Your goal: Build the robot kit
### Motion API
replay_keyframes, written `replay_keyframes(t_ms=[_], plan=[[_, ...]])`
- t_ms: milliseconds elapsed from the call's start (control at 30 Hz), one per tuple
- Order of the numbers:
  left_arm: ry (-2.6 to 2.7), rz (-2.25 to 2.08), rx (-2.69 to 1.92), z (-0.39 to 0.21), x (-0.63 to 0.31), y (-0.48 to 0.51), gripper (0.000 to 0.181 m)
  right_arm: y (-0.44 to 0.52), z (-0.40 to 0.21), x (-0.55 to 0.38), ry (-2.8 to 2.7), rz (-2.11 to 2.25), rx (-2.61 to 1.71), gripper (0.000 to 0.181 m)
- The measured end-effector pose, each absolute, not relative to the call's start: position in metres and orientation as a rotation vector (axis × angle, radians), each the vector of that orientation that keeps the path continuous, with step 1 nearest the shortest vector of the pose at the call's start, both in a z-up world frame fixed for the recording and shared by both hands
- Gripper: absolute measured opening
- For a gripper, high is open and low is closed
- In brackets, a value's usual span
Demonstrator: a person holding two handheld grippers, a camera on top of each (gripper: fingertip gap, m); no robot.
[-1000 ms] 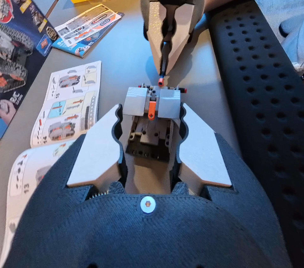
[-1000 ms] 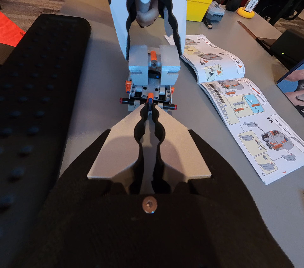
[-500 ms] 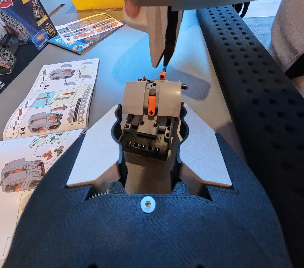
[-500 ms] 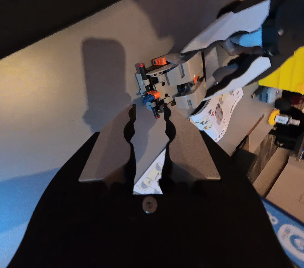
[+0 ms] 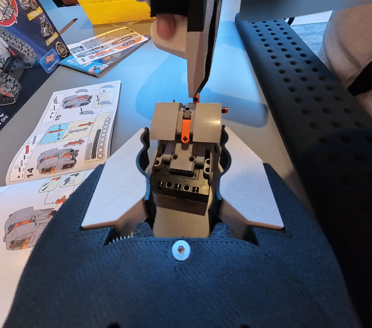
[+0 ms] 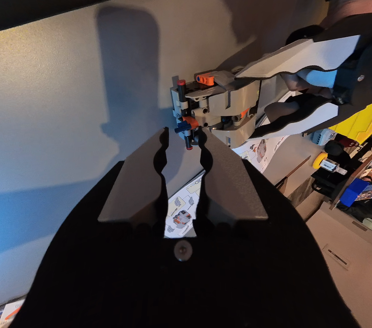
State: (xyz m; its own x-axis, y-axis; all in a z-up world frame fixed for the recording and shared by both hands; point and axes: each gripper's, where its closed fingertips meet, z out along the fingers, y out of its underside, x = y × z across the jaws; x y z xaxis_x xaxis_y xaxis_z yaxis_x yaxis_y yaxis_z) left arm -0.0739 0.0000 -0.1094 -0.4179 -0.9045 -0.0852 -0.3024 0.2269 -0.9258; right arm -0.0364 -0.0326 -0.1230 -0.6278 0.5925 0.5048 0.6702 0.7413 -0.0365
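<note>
A grey and black brick model (image 5: 181,157) with orange parts sits between the fingers of my left gripper (image 5: 184,133), which is shut on its sides and holds it over the grey table (image 5: 161,68). My right gripper (image 6: 183,130) is open, with its tips on either side of a small blue pin in an orange connector (image 6: 184,125) at the model's (image 6: 221,104) front end. In the left wrist view the right gripper (image 5: 198,90) points down at that end, edge-on. The left gripper (image 6: 243,106) shows in the right wrist view, clamped on the model.
An open instruction booklet (image 5: 66,133) lies left of the model, also showing in the right wrist view (image 6: 181,215). A leaflet (image 5: 106,48), a yellow bin (image 5: 104,0) and a dark printed box (image 5: 20,46) stand farther left. A black perforated pad (image 5: 302,86) runs along the right. The left gripper's tips are roughly 6 centimetres from the right gripper's.
My right gripper was shut on the pin at the model's front; it has rolled onto its side and opened, leaving the pin on the model. The left gripper has raised the model slightly.
</note>
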Motion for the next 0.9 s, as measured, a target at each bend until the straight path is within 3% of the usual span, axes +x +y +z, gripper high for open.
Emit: replay_keyframes(t_ms=[67,733,800,900], plan=[[1.856,-1.180,-1.110,-0.1098,-0.0738,-0.0003,0.070,-0.0306,-0.1212,-0.0378,-2.444,-0.226,-0.961,0.021],[1.875,-1.151,-1.107,-0.1135,-0.0719,-0.0026,0.070,-0.0325,-0.1223,-0.0428,-2.428,-0.268,-0.978,0.020],[1.880,-1.162,-1.102,-0.1131,-0.0726,-0.0040,0.069,-0.0332,-0.1241,-0.0380,-2.448,-0.288,-0.982,0.000],[1.866,-1.155,-1.101,-0.1121,-0.0718,-0.0029,0.069,-0.0362,-0.1234,-0.0410,-2.438,-0.250,-0.974,0.000]])
